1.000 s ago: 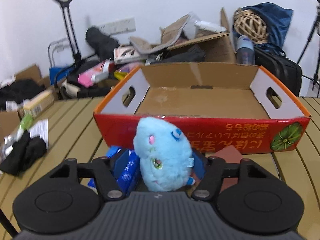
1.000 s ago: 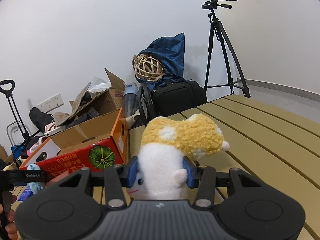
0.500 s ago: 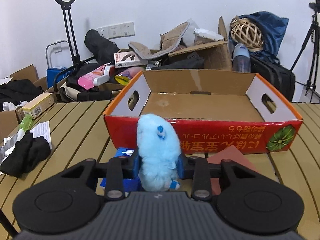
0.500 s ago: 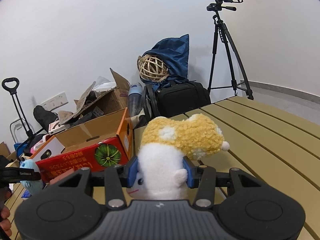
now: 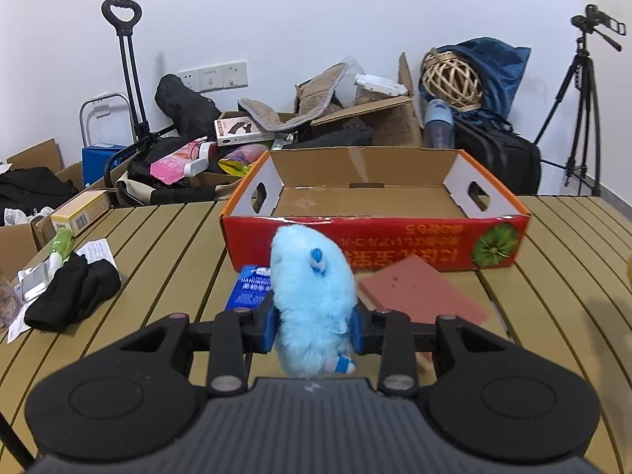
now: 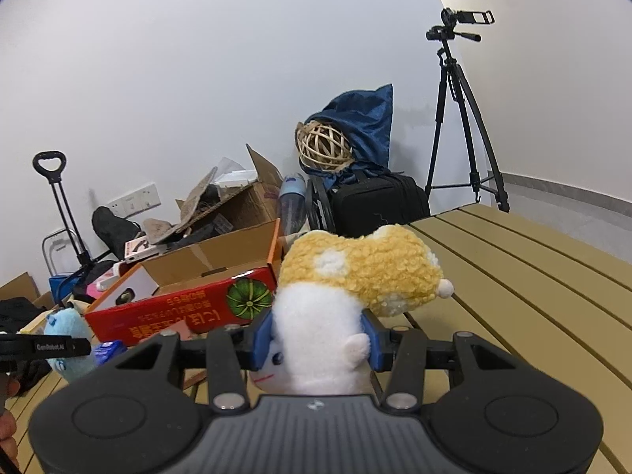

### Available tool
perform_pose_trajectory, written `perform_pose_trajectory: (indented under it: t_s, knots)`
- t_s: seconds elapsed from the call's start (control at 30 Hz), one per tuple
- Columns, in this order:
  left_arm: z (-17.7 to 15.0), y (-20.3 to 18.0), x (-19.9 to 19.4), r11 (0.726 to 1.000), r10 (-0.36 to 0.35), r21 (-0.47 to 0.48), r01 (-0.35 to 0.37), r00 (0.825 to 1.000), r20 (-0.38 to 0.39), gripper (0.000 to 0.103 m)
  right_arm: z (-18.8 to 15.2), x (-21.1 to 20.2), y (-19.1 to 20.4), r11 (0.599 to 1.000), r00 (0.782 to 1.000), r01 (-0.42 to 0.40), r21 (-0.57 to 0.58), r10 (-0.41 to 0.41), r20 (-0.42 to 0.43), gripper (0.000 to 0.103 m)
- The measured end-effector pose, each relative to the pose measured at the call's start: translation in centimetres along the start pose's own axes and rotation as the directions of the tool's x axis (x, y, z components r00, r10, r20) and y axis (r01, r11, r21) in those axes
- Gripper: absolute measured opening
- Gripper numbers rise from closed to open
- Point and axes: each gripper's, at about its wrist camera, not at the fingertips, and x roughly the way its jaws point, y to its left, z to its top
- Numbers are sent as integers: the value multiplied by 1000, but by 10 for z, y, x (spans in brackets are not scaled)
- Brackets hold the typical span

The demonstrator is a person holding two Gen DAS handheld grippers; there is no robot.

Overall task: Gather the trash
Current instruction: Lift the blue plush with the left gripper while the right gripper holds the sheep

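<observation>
A fluffy light-blue plush toy [image 5: 312, 300] sits pinched upright between the blue pads of the left gripper [image 5: 313, 326], whose jaws have just been closing and now squeeze its sides, holding it up above the slatted tan table [image 5: 166, 245]. Just beyond it stands the open red cardboard tray [image 5: 375, 245] with brown insides. A blue packet [image 5: 251, 290] and a flat reddish-brown card [image 5: 418, 296] lie on the slats between toy and tray. The right gripper [image 6: 319, 341] has its jaws partly closed on the white body of a yellow-and-white plush toy [image 6: 355, 276], lifted off the table to the right of the tray. Off to the left lies a black cloth [image 5: 73, 296] on some papers. Against the wall a tripod [image 6: 458, 118] stands beside piled boxes.
</observation>
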Motion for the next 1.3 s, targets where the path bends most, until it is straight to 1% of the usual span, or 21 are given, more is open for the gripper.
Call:
perform_pose_trajectory:
  t_s: [0.5,0.67,0.97,1.3]
  knots:
    - [-28,9,-90,998,-61,10,61,997,44,35,-19,-77,13,996,998,-56,-70,57,6,45]
    - [-43,10,-124,996,-90,17,89,994,63,35,-24,-100,18,993,997,-78,-85,78,0,45]
    - [-76,14,-175,990,-139,13,139,987,78,35,-45,-142,26,986,993,-117,-118,114,-38,45]
    - [-120,22,-224,985,-170,20,169,982,87,35,-76,-189,35,976,985,-156,-154,143,-96,45]
